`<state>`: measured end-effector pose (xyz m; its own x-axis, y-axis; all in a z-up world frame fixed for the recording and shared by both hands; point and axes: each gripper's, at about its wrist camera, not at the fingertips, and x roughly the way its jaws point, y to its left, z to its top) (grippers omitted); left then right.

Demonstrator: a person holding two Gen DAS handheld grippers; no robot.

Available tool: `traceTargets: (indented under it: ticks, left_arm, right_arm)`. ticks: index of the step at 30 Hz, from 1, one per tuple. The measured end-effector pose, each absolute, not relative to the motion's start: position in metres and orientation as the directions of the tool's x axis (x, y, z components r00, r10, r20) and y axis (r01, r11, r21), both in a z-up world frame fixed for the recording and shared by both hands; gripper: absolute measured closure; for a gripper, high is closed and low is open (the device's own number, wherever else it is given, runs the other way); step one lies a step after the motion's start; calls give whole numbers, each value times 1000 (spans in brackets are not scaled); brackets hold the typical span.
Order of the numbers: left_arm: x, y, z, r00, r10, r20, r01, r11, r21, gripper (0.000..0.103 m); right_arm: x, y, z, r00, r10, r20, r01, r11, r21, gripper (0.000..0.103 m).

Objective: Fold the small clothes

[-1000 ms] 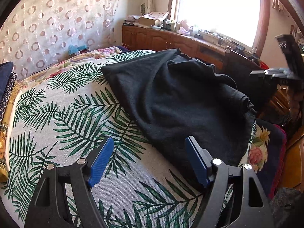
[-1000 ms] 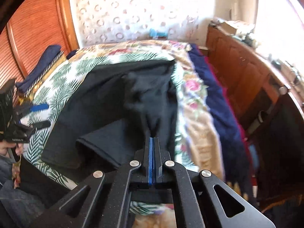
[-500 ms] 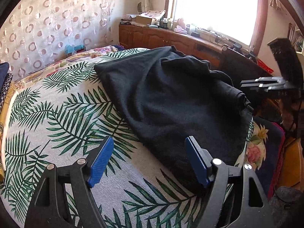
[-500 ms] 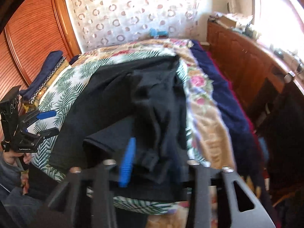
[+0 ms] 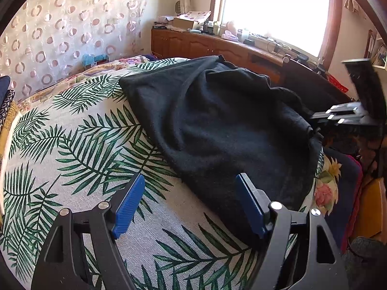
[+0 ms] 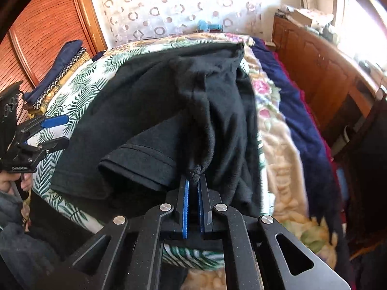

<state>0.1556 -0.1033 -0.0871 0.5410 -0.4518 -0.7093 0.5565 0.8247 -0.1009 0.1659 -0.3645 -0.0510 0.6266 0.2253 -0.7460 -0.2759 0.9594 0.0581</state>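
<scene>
Reclamped since a half-second ago, right hand-held gripper (image 6: 192, 181) pinching shirt (image 6: 154, 111) bunch for folding; left hand-held gripper (image 5: 189, 203) wide, empty over bed (image 5: 72, 145).

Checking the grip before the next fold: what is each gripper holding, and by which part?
The right gripper pinches a bunched edge of the black shirt. The left gripper is open, holding nothing.

Shirt (image 5: 217, 125) on bedspread (image 5: 72, 145); cabinets (image 5: 193, 46) behind bed.
</scene>
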Motion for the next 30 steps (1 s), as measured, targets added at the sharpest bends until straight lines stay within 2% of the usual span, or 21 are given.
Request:
traceTargets:
  ticks: [5,9,13,18,22,27,28,30]
  left_arm:
    - [155,-103,-86,541,-456,-707,557,824,-106,25]
    - [153,-106,-86,530,-467,-708,566,816,-115,25]
    - [148,-112,-86,522,-472,-710,579,807,-111,25]
    - [144,-117,-89,506,-476,-720,584,803,-121,25]
    - [143,-120,-91,505,-472,-723,579,806,-122,25]
    - [141,-119,-93,500,-466,-730,574,809,-124,25]
    - [141,-119,-94,497,-466,-732,574,809,-125,25]
    - [140,-119,-95,493,-466,-735,574,809,-128,25]
  right_arm:
    - [138,-389,-19,674,77,-735,-199,977,-80,98]
    - [133,-400,-27,629,93,-772,-205,978,-49,97]
    - [140,-392,-39,626,114,-771,-198,980,-15,73]
    - [166,-387,-27,694,203,-691,-236,971,49,62]
    - [201,-386,-32,705,263,-659,-245,962,123,62]
    - [245,-375,-55,677,250,-692,-234,965,119,62]
    - [250,-374,-59,678,231,-698,-226,969,101,62]
    - [261,-376,-70,672,100,-734,-136,991,10,62]
